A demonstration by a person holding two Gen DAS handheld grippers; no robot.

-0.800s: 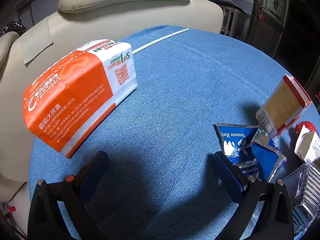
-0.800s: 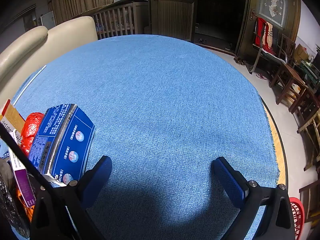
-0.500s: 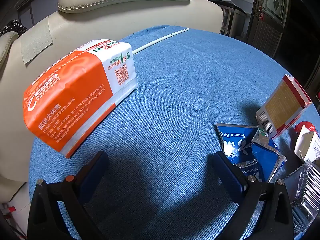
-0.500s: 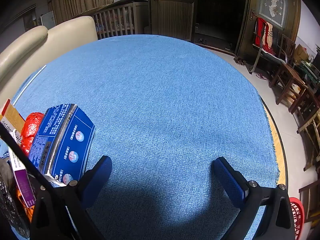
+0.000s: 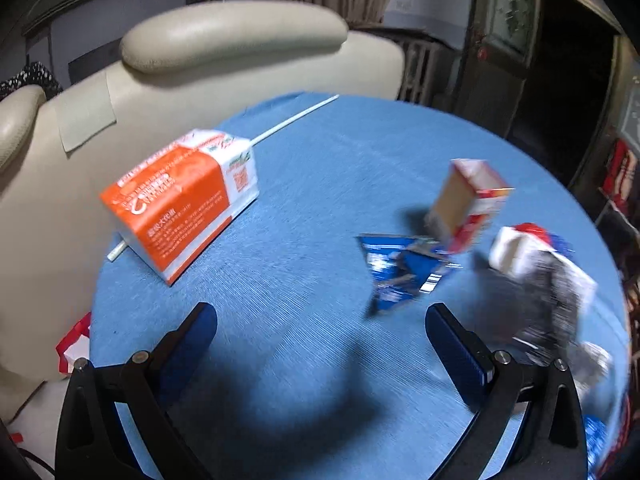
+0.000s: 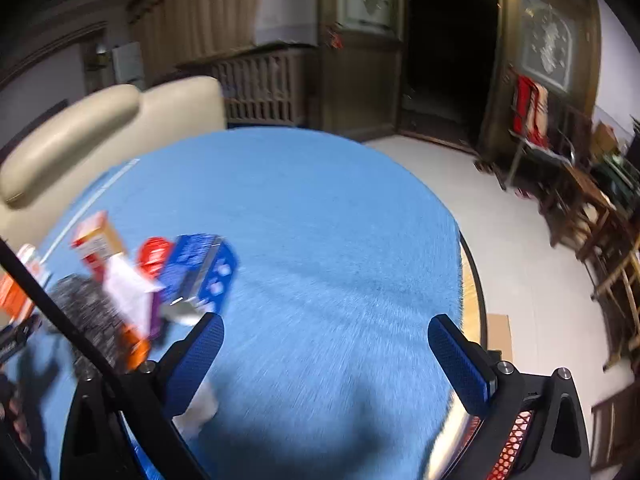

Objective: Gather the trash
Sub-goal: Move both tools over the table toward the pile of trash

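Trash lies on a round table with a blue cloth [image 5: 328, 184]. In the left wrist view an orange and white bag [image 5: 180, 196] lies at the left, a torn blue wrapper [image 5: 400, 272] lies ahead, a red and tan box [image 5: 464, 200] stands behind it, and white and silver packaging [image 5: 536, 272] sits at the right. My left gripper [image 5: 320, 344] is open and empty above the cloth. In the right wrist view a blue box [image 6: 200, 268], a red item [image 6: 154, 256] and the tan box [image 6: 98, 240] cluster at the left. My right gripper [image 6: 326, 354] is open and empty.
A cream sofa [image 5: 200, 60] stands behind the table. A white stick [image 5: 292, 122] lies on the far cloth. A red basket [image 6: 508, 448] shows below the right gripper. Wooden chairs [image 6: 600, 216] stand on the floor at the right. The table edge [image 6: 474, 280] curves near the right gripper.
Both grippers have risen and pulled back from the table; the views are now blurred and show more of the room. Both stay open and empty.
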